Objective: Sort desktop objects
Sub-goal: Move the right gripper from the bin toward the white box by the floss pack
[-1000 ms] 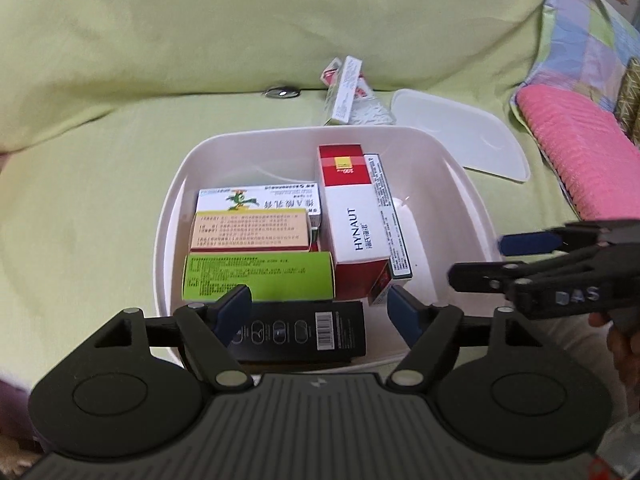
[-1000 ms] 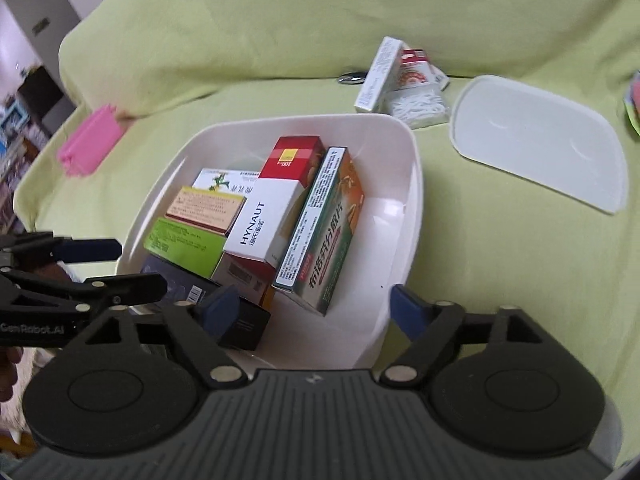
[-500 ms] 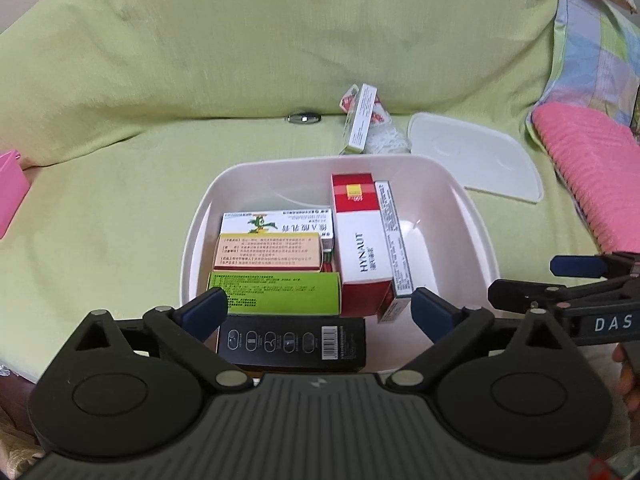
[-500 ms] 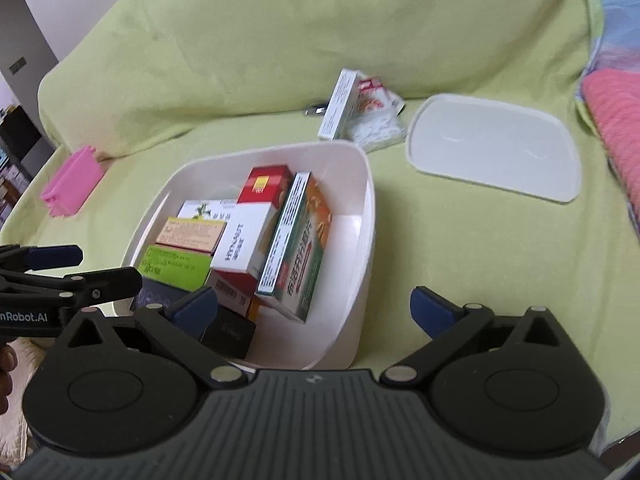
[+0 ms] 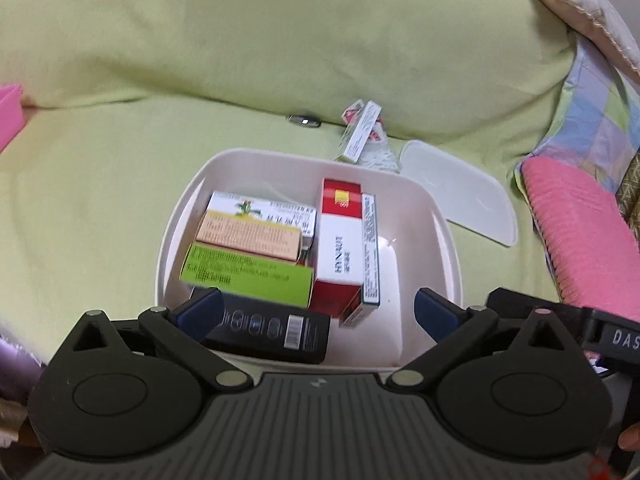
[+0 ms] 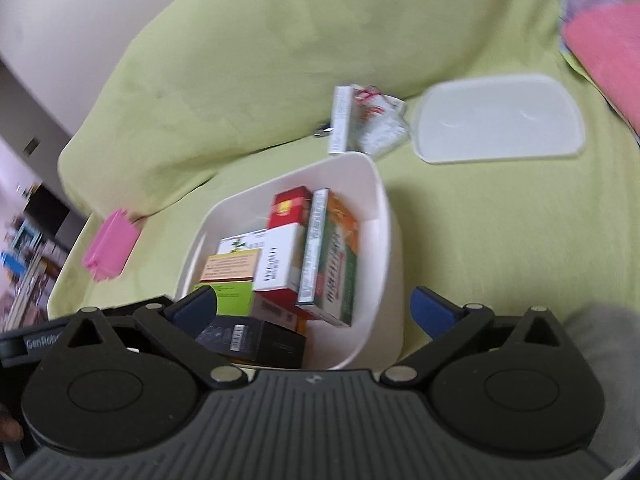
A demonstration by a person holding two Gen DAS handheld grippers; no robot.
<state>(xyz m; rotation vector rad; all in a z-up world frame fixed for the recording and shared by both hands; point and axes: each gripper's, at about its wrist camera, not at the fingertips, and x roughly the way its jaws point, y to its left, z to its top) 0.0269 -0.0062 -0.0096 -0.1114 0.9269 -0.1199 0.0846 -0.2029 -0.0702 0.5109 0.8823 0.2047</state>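
Both tools are pulling back from the white tub [image 5: 448, 248] now. The left tool [image 5: 316, 312] and right tool [image 6: 312, 306] have spread wider than a second ago, each gaping and carrying nothing, so that looks like a drop finished. The tub sits on the green sofa cover [image 5: 100, 200], packed with cartons: a red-and-white box [image 5: 340, 248], a green box [image 5: 248, 276], a black box [image 5: 272, 330]. A slim white box [image 5: 360, 132] and lid [image 5: 460, 188] wait outside.

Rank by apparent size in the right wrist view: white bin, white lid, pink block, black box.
1. white bin
2. white lid
3. black box and pink block: look alike; the box is nearer and partly hidden, so unranked.
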